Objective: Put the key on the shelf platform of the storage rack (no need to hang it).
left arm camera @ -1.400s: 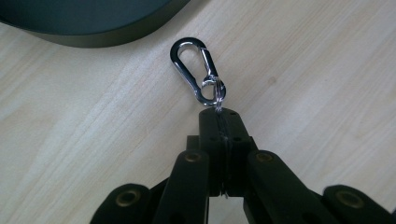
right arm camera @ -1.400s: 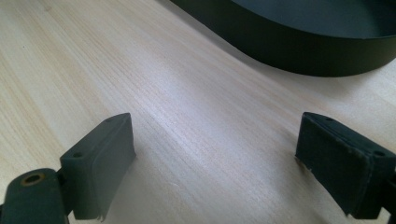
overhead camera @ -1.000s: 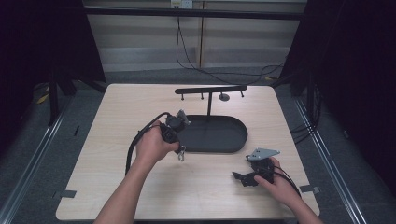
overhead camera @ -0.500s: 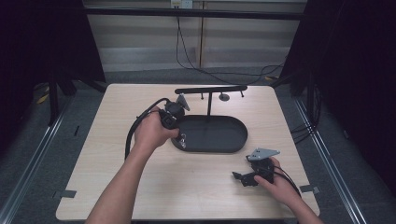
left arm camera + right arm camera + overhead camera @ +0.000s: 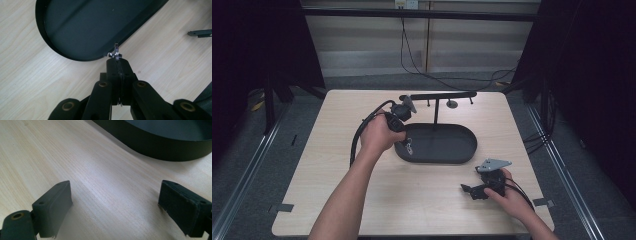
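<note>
From up high, we see our left tool (image 5: pixel 404 142) held over the left end of the dark oval tray (image 5: pixel 462 150) on the bench (image 5: pixel 337 150). A small shiny metal piece (image 5: pixel 410 148) hangs from its tip. Our right tool (image 5: pixel 474 191) rests on the bench, near the tray's right end.

In the left gripper view, our tool (image 5: pixel 117 61) is pressed tight on the shiny piece (image 5: pixel 115 52), above the tray's rim (image 5: pixel 75 58).

In the right gripper view, our tool (image 5: pixel 115 205) is wide open and holds nothing, low over the wood.
</note>
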The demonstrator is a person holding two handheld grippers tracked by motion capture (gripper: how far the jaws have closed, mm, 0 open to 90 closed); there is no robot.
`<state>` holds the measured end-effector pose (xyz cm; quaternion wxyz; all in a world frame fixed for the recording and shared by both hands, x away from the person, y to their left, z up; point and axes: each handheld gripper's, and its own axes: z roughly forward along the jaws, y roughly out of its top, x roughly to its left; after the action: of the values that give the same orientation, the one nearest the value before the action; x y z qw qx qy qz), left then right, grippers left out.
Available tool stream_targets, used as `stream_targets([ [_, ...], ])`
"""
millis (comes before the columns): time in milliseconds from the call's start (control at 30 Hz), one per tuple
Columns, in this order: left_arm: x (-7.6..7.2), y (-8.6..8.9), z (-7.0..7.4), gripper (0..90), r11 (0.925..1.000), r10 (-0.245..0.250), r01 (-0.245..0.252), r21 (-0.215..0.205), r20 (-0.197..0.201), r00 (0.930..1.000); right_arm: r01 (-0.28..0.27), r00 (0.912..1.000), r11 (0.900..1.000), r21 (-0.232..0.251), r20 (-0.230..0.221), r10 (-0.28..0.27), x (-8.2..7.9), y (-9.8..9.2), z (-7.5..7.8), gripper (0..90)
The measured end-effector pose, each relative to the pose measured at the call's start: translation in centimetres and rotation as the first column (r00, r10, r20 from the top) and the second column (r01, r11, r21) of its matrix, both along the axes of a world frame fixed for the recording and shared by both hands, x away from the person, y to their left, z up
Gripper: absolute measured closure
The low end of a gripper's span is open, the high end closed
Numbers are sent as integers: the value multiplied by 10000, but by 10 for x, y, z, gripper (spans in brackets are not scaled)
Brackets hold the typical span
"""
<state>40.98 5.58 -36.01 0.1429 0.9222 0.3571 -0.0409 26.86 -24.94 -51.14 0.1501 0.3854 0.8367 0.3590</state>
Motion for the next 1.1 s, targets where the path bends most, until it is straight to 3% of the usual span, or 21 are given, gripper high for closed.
stream_targets([
  [400, 15, -7, -7, 891, 9996, 263, -261, -132, 134, 9996, -35, 10000, 10000, 24, 11, 35, 0, 0, 0, 108],
  [1100, 25, -25, -29, 890, 9999, 162, -161, -52, 258, 9995, -82, 10000, 10000, 12, 53, 82, 1, 0, 0, 108],
])
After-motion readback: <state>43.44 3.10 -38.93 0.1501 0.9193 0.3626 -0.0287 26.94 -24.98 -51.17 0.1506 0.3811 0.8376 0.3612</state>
